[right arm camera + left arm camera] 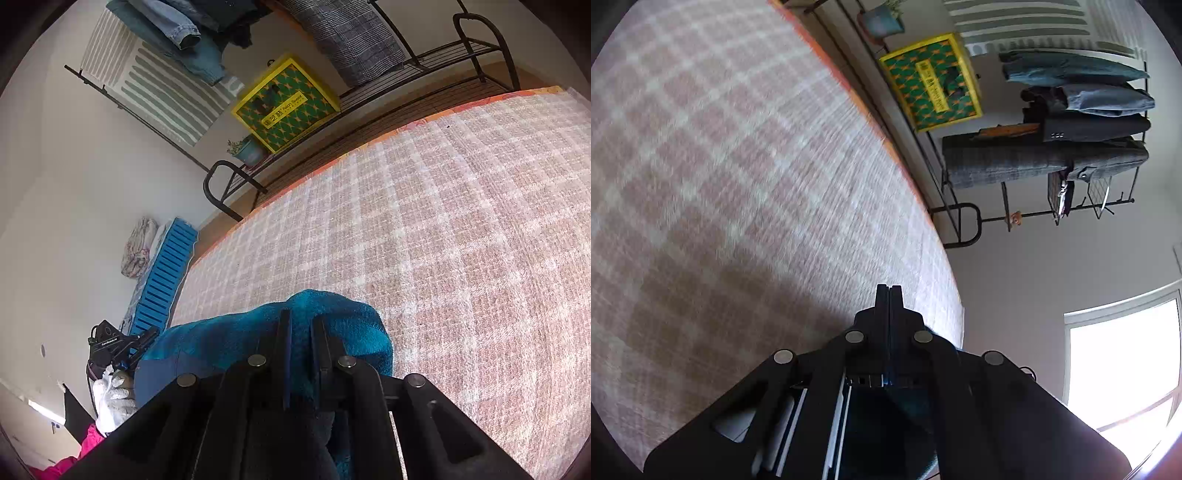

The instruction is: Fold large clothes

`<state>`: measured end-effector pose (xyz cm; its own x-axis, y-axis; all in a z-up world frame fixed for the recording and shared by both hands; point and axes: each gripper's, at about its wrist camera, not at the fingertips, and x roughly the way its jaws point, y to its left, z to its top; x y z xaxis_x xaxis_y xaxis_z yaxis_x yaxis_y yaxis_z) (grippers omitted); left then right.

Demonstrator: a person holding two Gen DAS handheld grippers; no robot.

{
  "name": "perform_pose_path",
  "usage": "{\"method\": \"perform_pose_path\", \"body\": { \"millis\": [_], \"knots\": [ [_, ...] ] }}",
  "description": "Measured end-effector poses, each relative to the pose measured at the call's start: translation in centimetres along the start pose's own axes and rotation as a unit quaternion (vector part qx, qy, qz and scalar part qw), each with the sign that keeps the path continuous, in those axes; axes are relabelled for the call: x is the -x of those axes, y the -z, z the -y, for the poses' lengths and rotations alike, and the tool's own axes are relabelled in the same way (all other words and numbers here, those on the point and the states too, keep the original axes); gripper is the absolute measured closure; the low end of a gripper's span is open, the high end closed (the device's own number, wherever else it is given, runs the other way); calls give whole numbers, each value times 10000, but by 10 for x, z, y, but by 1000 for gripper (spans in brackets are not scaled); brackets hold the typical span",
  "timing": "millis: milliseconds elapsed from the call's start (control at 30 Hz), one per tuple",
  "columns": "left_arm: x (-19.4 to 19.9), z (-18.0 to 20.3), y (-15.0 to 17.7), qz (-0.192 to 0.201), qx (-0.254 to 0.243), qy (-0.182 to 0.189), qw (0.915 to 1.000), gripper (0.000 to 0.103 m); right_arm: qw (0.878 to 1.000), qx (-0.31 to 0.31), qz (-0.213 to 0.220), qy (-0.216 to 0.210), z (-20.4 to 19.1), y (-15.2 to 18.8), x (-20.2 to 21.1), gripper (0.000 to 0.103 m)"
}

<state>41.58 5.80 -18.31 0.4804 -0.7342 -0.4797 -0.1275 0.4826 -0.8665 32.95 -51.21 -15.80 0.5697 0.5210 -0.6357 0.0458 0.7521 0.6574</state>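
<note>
A teal fleece garment (343, 328) is bunched up over the near edge of the checked pink-and-white bed cover (443, 229). My right gripper (301, 325) is shut on a fold of the teal garment, with cloth between its fingers. My left gripper (888, 291) has its fingers pressed together above the same bed cover (738, 166); a sliver of teal cloth (942, 339) shows beside its fingers, and whether it grips it I cannot tell. The left gripper also shows in the right wrist view (122, 345), held by a white-gloved hand (116, 398) at the garment's left end.
A black metal clothes rack (424, 62) stands beyond the bed with jeans and a checked coat (1045, 162) hung on it. A yellow-green box (288, 103) and a potted plant (247, 149) sit on its lower shelf. A blue slatted panel (166, 273) leans by the wall. A bright window (1123, 358) is at the right.
</note>
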Motion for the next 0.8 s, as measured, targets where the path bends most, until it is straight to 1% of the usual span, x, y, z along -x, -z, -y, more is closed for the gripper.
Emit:
{"method": "perform_pose_path", "body": {
  "millis": [33, 100, 133, 167, 200, 267, 333, 367, 400, 467, 500, 533, 567, 600, 633, 667, 700, 733, 767, 800],
  "knots": [
    [6, 7, -5, 113, -161, -86, 9998, 103, 9999, -13, -110, 104, 2, -1, -6, 97],
    [6, 15, -7, -87, -210, 26, 9997, 103, 9986, 191, -222, 442, 2, -2, -17, 93],
    [5, 23, -5, -159, -387, -83, 9991, 103, 9974, 266, -254, 612, 1, -2, -19, 90],
    [5, 35, 1, -137, -727, -281, 9969, 103, 9965, 305, -236, 743, 1, -3, -17, 83],
    [4, 49, 9, -108, -1107, -458, 9927, 103, 9954, 360, -197, 863, -2, -4, -13, 74],
    [1, 72, 25, -196, -1563, -562, 9859, 103, 9918, 570, -22, 1148, -13, -5, 2, 73],
    [-2, 96, 41, -183, -1924, -626, 9791, 103, 9852, 947, 194, 1414, -29, -2, 19, 73],
    [-5, 105, 50, -179, -2089, -668, 9755, 103, 9825, 1103, 301, 1473, -39, 1, 26, 73],
    [-8, 112, 58, -215, -2193, -653, 9732, 103, 9806, 1275, 446, 1423, -51, 5, 32, 73],
    [-19, 124, 73, -388, -2340, -601, 9696, 103, 9773, 1634, 670, 1167, -77, 16, 38, 72],
    [-25, 128, 79, -458, -2416, -605, 9674, 103, 9763, 1804, 674, 987, -89, 21, 37, 71],
    [-30, 132, 85, -495, -2538, -654, 9638, 103, 9753, 1954, 611, 834, -101, 26, 33, 71],
    [-37, 134, 92, -506, -2712, -772, 9581, 103, 9745, 2062, 476, 750, -109, 30, 26, 71],
    [-42, 134, 98, -491, -2884, -913, 9519, 103, 9734, 2173, 253, 680, -116, 35, 15, 71],
    [-49, 130, 106, -488, -3106, -1140, 9424, 103, 9706, 2311, -17, 669, -121, 40, 2, 71],
    [-56, 122, 111, -517, -3287, -1392, 9327, 103, 9663, 2438, -250, 786, -122, 47, -12, 71],
    [-62, 107, 116, -540, -3365, -1589, 9266, 103, 9626, 2523, -414, 902, -119, 55, -24, 71],
    [-67, 89, 117, -593, -3281, -1685, 9276, 103, 9610, 2528, -600, 947, -111, 64, -36, 71],
    [-71, 69, 116, -679, -3092, -1639, 9343, 101, 9614, 2464, -754, 962, -100, 70, -46, 73],
    [-72, 54, 114, -703, -3009, -1407, 9406, 100, 9631, 2382, -831, 936, -89, 77, -54, 74]
  ]
}}
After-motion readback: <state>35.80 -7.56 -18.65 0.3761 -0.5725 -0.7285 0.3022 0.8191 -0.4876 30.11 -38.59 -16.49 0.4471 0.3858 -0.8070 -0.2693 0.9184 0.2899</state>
